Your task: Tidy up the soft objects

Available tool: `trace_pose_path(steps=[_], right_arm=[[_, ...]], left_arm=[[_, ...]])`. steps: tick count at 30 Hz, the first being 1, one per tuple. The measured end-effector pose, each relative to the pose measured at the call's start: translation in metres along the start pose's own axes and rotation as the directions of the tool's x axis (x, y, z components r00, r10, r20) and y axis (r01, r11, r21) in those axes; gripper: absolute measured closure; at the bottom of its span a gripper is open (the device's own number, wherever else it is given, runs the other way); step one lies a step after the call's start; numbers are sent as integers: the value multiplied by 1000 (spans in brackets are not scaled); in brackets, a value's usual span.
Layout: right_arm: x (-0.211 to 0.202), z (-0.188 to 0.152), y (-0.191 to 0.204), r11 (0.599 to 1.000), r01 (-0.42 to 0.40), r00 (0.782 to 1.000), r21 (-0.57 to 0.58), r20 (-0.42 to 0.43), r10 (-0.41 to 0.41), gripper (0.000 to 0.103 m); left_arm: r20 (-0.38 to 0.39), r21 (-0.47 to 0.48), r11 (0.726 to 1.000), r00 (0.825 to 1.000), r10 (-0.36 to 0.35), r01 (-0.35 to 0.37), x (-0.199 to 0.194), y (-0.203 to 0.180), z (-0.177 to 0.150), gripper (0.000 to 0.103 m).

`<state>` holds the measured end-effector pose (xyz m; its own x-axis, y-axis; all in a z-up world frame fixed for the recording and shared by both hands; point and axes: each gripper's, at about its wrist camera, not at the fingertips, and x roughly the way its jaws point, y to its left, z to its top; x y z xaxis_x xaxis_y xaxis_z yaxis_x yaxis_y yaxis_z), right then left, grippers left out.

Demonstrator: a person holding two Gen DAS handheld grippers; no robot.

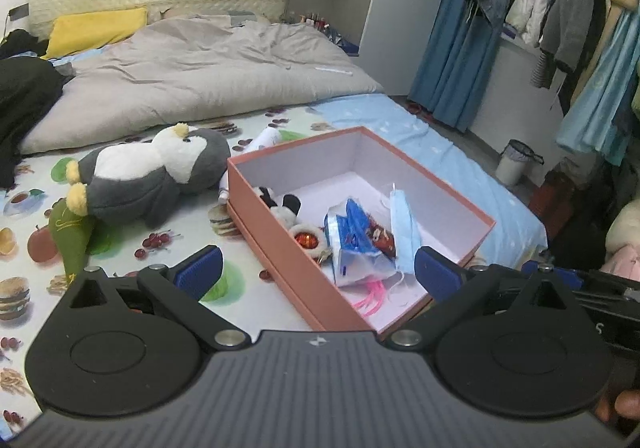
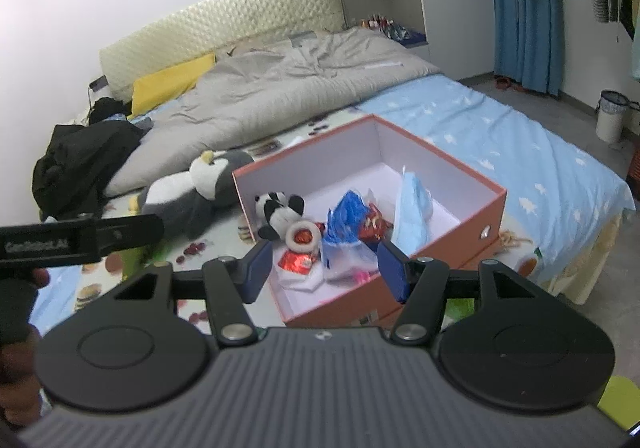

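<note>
Lying well ahead and left of the left gripper [image 1: 316,268], whose fingers are spread wide and empty, the penguin plush [image 1: 148,176] rests on the bedsheet just beside the pink box [image 1: 256,224]. Its long axis runs left to right, feet leftward, head toward the box. The right gripper [image 2: 326,268], also open and empty, hovers over the box's contents, farther from the penguin.

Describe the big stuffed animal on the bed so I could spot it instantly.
On the bed, find the open pink box. To its left, outside it on the fruit-print sheet, lies the penguin plush: grey with a white belly and yellow feet. It is far larger than the small panda toy inside the box.
</note>
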<state>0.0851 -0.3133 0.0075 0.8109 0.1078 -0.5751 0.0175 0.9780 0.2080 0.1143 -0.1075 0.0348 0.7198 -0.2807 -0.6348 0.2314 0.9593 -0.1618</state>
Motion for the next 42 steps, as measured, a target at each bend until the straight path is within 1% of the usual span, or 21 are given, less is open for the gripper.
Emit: trace_pose_path(steps=[2,4,5,6,8,12,16,24,42], right_arm=[[2,-4,1,1000,-1,1000,-18,-8,1,42],[3,-7,2,999,18,1000,-36,-6,-18,25],[3,-9,3,998,29,1000,-48,1,-29,8],[2,-11,3,997,35,999,-62,9,-35,0],[0,-14,4,996,37,999,-78,20,-35,0],[1,-15,1,997,21,1000,-69,2,-21,0],[0,-15,2,997,15,1000,-70,6,-15,0],[-2,-14,5,997,9,1000,-75,12,-8,0],[-4,-14,7,996,6,1000,-86,14,-5,0]], left_arm=[[-3,-6,1000,1000,3,-3,1,1,-5,0],[-3,-11,1000,1000,4,-4,3,1,-10,0],[0,-15,1000,1000,6,-6,3,2,-13,0],[3,-16,1000,1000,8,-8,3,3,-16,0],[11,-17,1000,1000,20,-20,1,4,-20,0],[11,-29,999,1000,22,-22,-1,8,-21,0],[23,-11,999,999,42,-42,-5,8,-21,0],[17,-14,999,999,48,-48,-6,9,-22,0],[33,-16,999,998,50,-49,-9,9,-23,0]])
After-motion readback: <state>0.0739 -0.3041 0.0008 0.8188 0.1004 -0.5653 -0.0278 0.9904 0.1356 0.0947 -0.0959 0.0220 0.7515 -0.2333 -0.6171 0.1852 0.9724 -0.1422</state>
